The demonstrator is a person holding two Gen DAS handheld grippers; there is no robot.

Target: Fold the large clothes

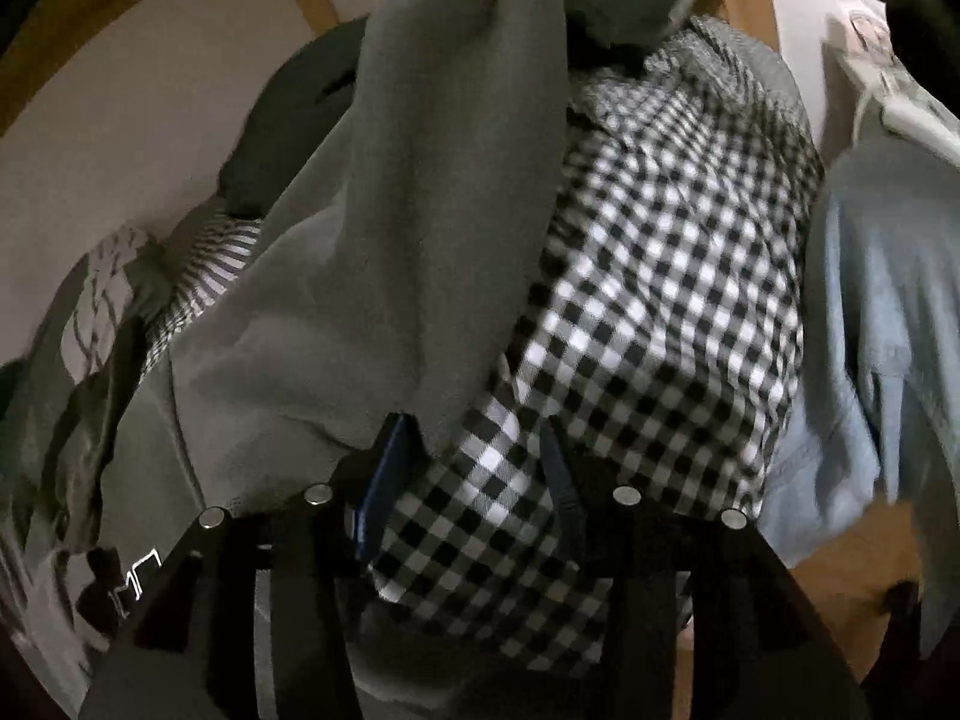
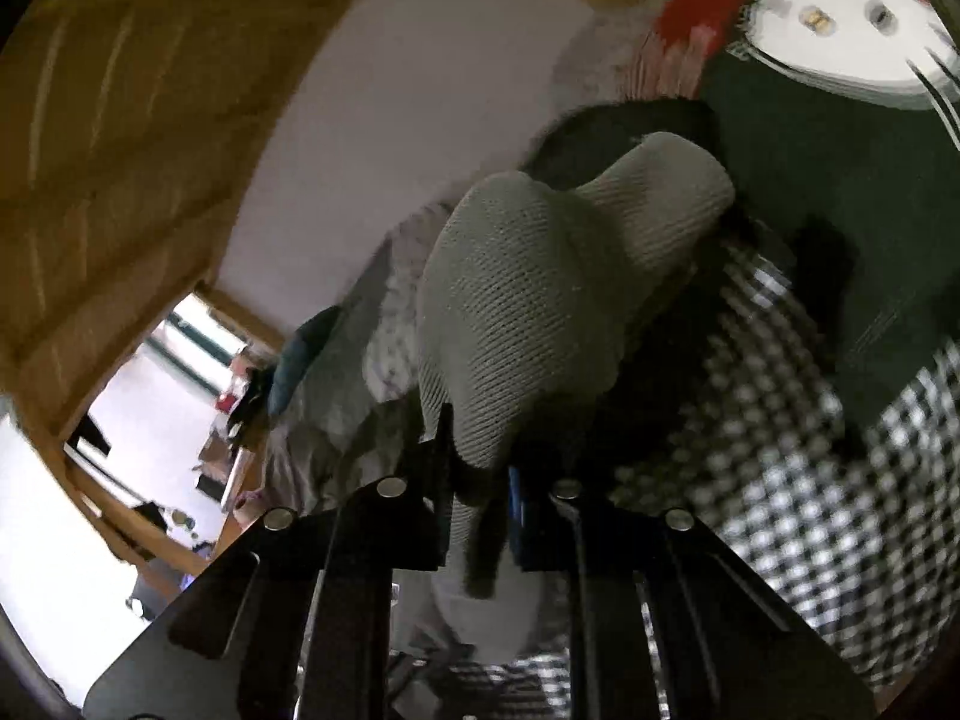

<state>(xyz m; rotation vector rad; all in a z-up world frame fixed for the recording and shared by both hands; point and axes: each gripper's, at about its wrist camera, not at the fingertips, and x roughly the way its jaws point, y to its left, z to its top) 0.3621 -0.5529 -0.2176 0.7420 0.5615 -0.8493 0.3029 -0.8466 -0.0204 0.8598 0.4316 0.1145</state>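
Note:
A grey garment (image 1: 420,180) hangs in a long fold over a heap of clothes, its lower tip dropping between the fingers of my left gripper (image 1: 471,474). That gripper stands open just above a black-and-white checked shirt (image 1: 660,300), and its blue pads (image 1: 384,480) press on nothing. In the right wrist view my right gripper (image 2: 480,492) is shut on a bunched piece of grey knit cloth (image 2: 528,300), which bulges up right in front of the lens. The checked shirt (image 2: 810,510) lies to its right.
A light-blue garment (image 1: 888,330) lies right of the checked shirt, a striped cloth (image 1: 210,264) and a dark garment (image 1: 288,120) to the left. A dark green garment (image 2: 810,180) and a white printed piece (image 2: 840,18) lie beyond. A wooden frame (image 2: 120,150) stands at the left.

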